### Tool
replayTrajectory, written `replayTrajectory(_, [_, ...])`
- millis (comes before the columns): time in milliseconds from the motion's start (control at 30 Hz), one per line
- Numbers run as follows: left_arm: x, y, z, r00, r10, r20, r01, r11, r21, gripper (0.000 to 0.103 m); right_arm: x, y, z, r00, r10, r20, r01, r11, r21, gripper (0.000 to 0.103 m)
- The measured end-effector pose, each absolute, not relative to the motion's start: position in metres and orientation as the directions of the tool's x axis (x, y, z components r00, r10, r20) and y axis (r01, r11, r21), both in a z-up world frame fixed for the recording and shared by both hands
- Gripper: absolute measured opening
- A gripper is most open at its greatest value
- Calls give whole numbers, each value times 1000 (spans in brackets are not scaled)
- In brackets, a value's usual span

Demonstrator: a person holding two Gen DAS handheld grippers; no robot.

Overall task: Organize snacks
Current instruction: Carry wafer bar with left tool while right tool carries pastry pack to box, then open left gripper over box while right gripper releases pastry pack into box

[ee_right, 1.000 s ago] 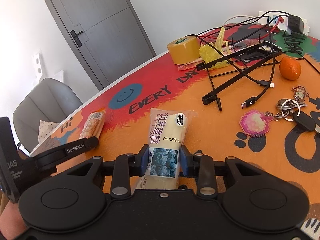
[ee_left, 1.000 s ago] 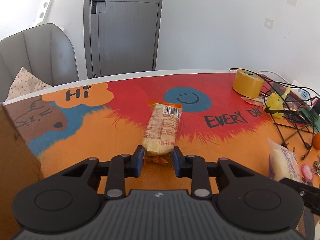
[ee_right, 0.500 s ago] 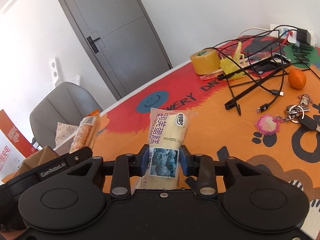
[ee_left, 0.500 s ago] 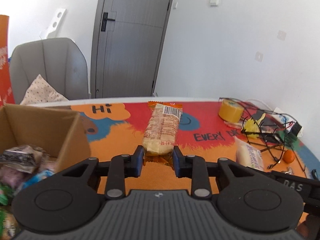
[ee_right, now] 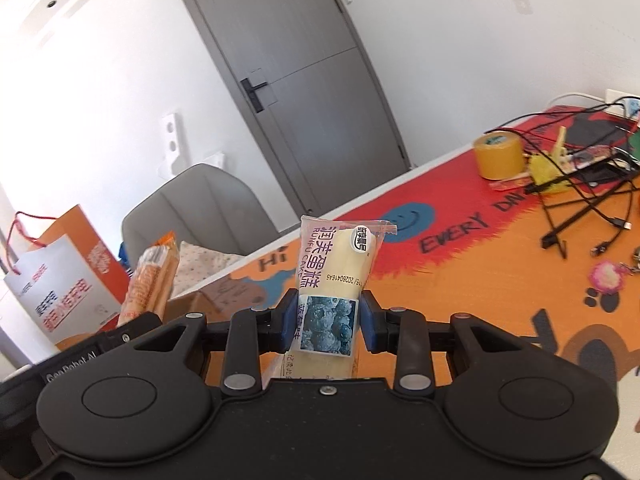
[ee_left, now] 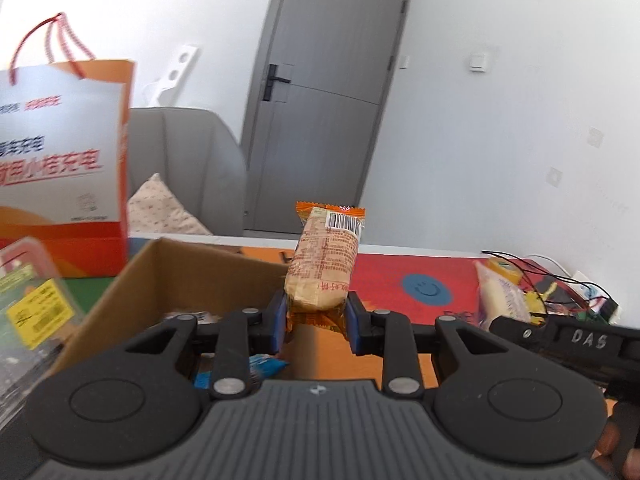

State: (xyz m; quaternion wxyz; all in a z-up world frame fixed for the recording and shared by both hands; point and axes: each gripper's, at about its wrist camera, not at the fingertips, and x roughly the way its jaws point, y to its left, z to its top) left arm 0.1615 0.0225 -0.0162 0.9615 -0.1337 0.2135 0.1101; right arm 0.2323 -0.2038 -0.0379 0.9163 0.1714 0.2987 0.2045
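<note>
now the left gripper pinches the near end of an orange-wrapped snack bar, its blue pads pressed on the wrapper, and the bar juts up and away above the open cardboard box. loose packets lie in the box under the jaws, too blurred to name. to the right, the right gripper is closed just as narrowly on a pale cake packet with a blueberry picture, which sticks up from between the pads over the orange and red table mat.

a second ago both packets hung low over the mat and the box was only a brown edge at the far left of the left view; since then both hands have risen and swung left, so the box sits under the left gripper and a white and orange paper bag has come into sight. neither grip has changed.

the left view alone shows the inside of the box and a clear plastic tub at the near left. the right view alone shows the yellow tape roll, tangled black cables and a pink keychain at the right.
</note>
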Motion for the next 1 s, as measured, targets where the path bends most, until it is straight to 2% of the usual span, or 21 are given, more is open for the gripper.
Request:
replayTrajectory(333, [133,73,-20,842,258,-474,-397,891,-221,30,217,-142,-20,683,572,-455,-397,813,426,33])
replayTrajectory(500, [116,90,-19,834,269,-482,-417,879,-232,37,205,-108,-14,647,611,-457,-448,789,421,33])
replayTrajectory(567, [111,95,-18,833,275,-480,-425,874,-236,45,202,-96,-12,638,619,-458,-463,784,414,33])
replayTrajectory(667, [103,103,-18,829,285,-481,-440,863,-248,52,200,-81,-14,618,636,-462,-487,771,410,34])
replayTrajectory(733, [98,107,-18,825,293,-482,-451,856,-252,55,200,-72,-17,591,653,-474,-511,758,406,38])
replayTrajectory(800, [94,110,-18,824,298,-482,-458,851,-256,57,198,-71,-18,594,648,-477,-499,762,413,54])
replayTrajectory(1000, [89,109,-20,826,282,-487,-450,851,-272,60,187,-81,-15,622,632,-462,-478,774,414,62])
